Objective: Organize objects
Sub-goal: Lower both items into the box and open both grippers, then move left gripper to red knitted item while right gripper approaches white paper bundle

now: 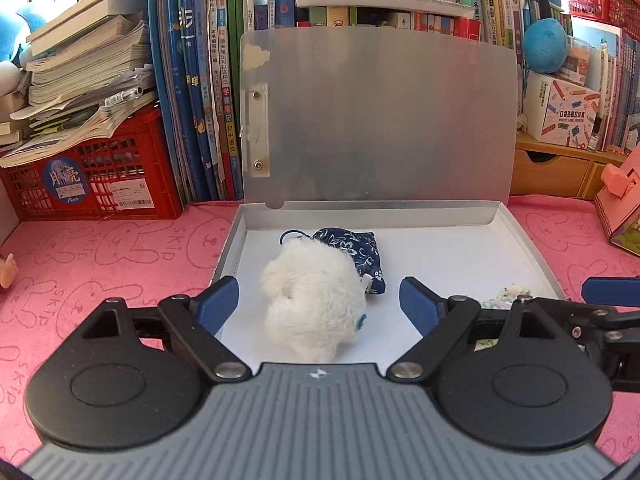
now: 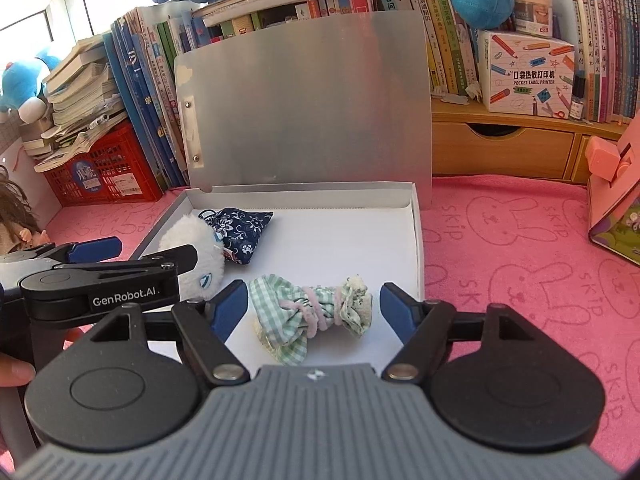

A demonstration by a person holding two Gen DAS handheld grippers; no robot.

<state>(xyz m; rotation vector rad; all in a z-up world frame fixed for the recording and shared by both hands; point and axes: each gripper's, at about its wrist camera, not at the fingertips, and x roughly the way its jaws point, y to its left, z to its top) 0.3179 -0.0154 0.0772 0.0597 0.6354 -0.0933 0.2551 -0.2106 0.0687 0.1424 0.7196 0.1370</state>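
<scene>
A shallow white box (image 1: 532,248) lies on the pink cloth with its grey lid (image 1: 380,120) standing upright behind it. Inside, a white fluffy plush toy (image 1: 316,300) lies against a blue floral pouch (image 1: 356,256). My left gripper (image 1: 318,296) is open, with the plush between its blue pads and a gap on each side. In the right wrist view a green checked cloth bundle (image 2: 316,316) wound with pink cord lies at the box's near right. My right gripper (image 2: 312,294) hangs open astride it. The left gripper (image 2: 140,254) shows beside it, over the plush (image 2: 196,256).
A red crate (image 1: 92,184) under stacked books and a row of upright books stand behind the box. A wooden drawer shelf (image 2: 500,148) is at the back right, a pink object (image 2: 616,200) at the right edge and a doll (image 2: 16,216) at the far left. Pink towel (image 2: 520,280) covers the table.
</scene>
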